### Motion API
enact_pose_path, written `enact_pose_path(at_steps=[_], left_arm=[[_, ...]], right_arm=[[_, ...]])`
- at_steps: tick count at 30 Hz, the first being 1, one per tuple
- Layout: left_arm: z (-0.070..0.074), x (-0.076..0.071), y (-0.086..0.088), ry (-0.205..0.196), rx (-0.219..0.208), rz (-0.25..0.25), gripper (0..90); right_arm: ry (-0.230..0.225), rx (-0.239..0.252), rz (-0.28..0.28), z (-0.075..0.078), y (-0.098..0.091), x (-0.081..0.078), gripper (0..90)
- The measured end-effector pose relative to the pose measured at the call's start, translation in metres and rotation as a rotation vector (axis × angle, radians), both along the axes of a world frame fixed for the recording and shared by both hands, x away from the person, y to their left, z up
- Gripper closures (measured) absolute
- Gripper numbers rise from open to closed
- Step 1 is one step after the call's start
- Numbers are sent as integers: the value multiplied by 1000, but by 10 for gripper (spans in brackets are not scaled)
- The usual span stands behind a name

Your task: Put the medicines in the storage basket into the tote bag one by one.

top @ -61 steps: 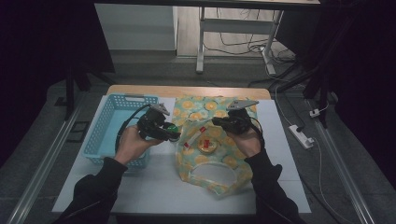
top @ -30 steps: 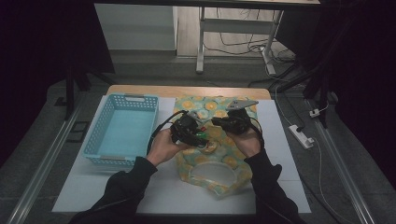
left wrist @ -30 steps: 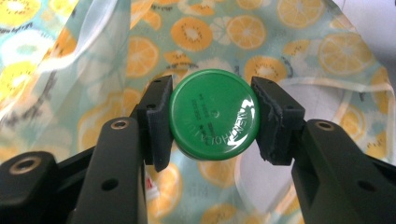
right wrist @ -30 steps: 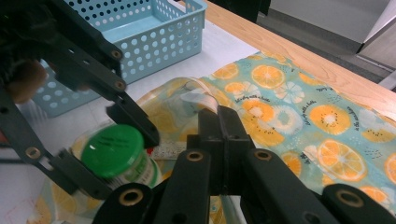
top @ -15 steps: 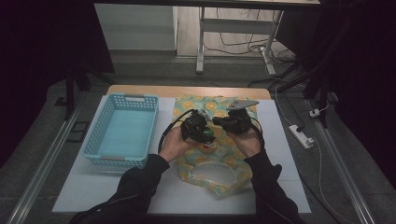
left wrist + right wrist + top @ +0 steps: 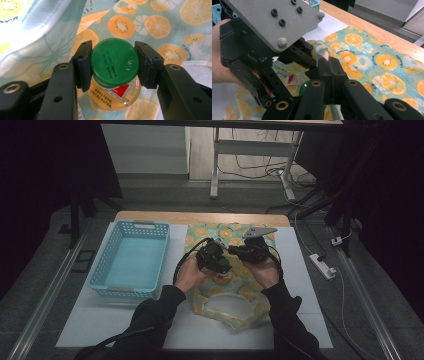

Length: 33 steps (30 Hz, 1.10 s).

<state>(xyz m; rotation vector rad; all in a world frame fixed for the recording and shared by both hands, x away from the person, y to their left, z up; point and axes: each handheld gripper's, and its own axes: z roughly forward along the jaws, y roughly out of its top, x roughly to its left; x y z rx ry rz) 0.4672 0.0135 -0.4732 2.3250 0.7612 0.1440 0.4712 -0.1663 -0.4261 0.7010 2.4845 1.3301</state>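
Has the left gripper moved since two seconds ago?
Yes. The left gripper has gone right, away from the blue basket, out over the fruit-print bag, beside the right gripper.

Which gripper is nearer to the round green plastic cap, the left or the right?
Left. The left gripper has its jaws around the round green plastic cap; the right gripper is just beside it.
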Motion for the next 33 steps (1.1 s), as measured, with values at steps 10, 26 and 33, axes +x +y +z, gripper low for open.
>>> enact_pose_path(at_steps=[10, 26, 33], left_arm=[[10, -10, 5, 40, -31, -54, 266], [16, -31, 29, 104, -159, -81, 14], [16, -44, 35, 62, -167, -101, 27]], right_arm=[[0, 7, 0, 1, -2, 0, 900], [2, 4, 10, 1, 0, -1, 900], [4, 1, 12, 1, 1, -1, 900]])
